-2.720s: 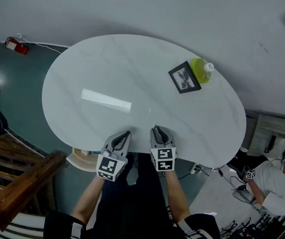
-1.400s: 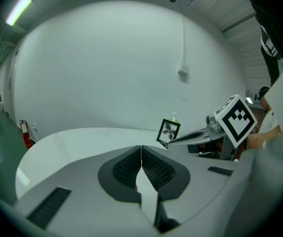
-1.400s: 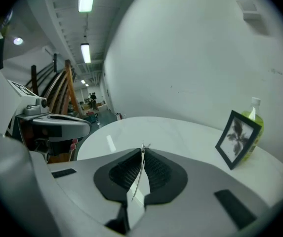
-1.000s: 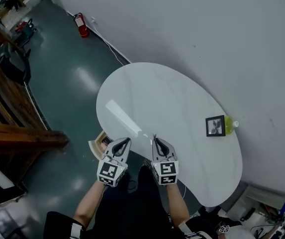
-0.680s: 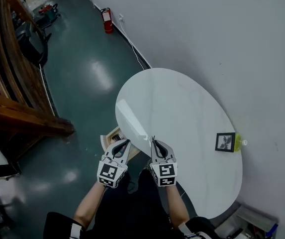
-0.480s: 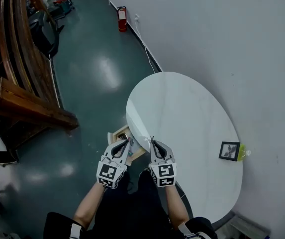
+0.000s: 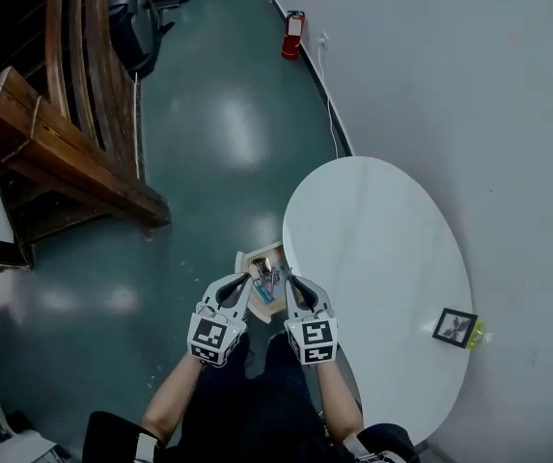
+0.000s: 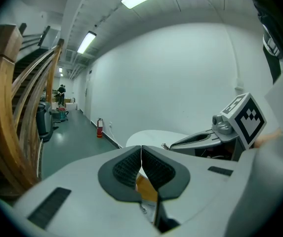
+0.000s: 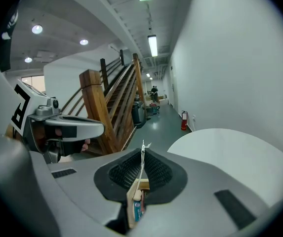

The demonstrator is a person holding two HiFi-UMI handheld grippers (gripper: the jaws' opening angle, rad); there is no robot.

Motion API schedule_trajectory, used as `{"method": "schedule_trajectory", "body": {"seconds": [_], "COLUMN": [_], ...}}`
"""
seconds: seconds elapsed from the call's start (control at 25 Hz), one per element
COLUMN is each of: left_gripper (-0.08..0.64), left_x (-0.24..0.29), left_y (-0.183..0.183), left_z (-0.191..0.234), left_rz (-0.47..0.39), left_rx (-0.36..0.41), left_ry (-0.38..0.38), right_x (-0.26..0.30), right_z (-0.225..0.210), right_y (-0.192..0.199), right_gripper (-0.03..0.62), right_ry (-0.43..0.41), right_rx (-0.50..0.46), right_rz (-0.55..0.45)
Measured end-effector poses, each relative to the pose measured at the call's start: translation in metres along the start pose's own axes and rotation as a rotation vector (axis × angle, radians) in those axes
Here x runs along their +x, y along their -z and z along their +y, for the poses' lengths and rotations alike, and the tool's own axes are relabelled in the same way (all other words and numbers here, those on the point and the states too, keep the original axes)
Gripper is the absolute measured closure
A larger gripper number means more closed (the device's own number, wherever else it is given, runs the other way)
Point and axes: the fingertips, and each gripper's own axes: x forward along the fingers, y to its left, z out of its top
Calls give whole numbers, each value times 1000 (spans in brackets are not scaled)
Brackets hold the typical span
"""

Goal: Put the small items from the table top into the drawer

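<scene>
The open drawer (image 7: 257, 252) lies just beneath and between the shut left tongs (image 7: 246, 278) and shut right tongs (image 7: 289, 279), at the surface (image 7: 382, 249) edge.

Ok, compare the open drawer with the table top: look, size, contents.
The drawer is a light wooden box; the table top is a white oval slab. The drawer is far smaller than the table top and sticks out from under its edge. The drawer holds several small items; the table top carries only a framed picture and a yellow-green bottle, side by side near one end. Both belong to one table.
</scene>
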Motion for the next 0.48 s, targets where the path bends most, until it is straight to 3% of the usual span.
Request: {"method": "schedule_trajectory", "body": {"seconds": [0.32,0.48], "left_gripper": [540,540], "left_x": [-6,2], "left_y": [32,57], "left_z": [38,45], "left_rz": [35,62], "left_rx": [-62,-87], "left_ry": [-67,-59], "right_x": [44,63], "right_z": [26,29], "right_y": [18,41], "right_gripper": [549,549], "right_ry": [-77,-91], "right_rx": [-31,-32], "right_rz": [57,97]}}
